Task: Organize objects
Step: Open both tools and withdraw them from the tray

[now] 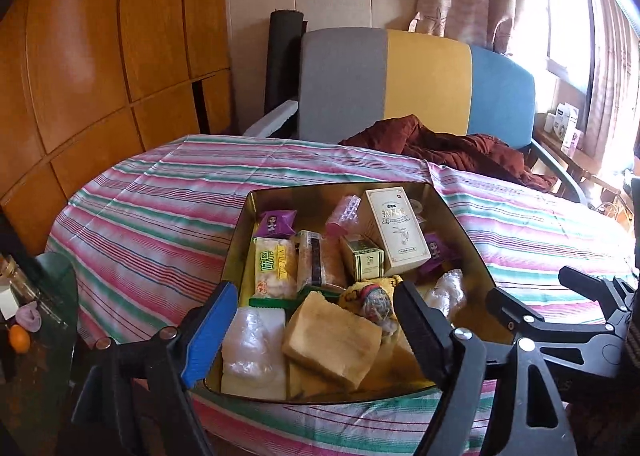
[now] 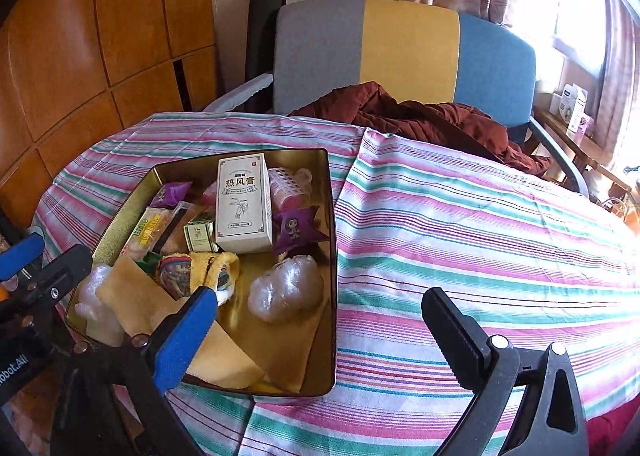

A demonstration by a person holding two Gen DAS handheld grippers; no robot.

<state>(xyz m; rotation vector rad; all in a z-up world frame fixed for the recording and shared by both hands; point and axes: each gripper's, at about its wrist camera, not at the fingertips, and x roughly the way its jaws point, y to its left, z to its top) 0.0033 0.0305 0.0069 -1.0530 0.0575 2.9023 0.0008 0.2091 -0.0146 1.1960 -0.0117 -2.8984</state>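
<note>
Our left claw (image 1: 312, 304) is wide apart and holds nothing; it hangs over the near end of the gold tin (image 1: 472, 252), with the tan sponge (image 1: 332, 340) between its fingers. Our right claw (image 2: 320, 312) is wide apart too and empty, one blue finger (image 2: 184, 336) over the tin's near side and the black one over the striped cloth (image 2: 480, 236). The tin sits on that cloth and is full of small things. The left view shows a yellow snack pack (image 1: 274, 266) and a wrapped white block (image 1: 252, 344) best. The right view shows the tall white box (image 2: 244, 204) standing up, a purple packet (image 2: 296, 230) beside it, and a clear crinkly bag (image 2: 286, 288). Behind the table stands a chair (image 2: 408, 52) with a dark red blanket (image 2: 420, 120) on it. The blue finger hides part of the sponge in the right view.
</note>
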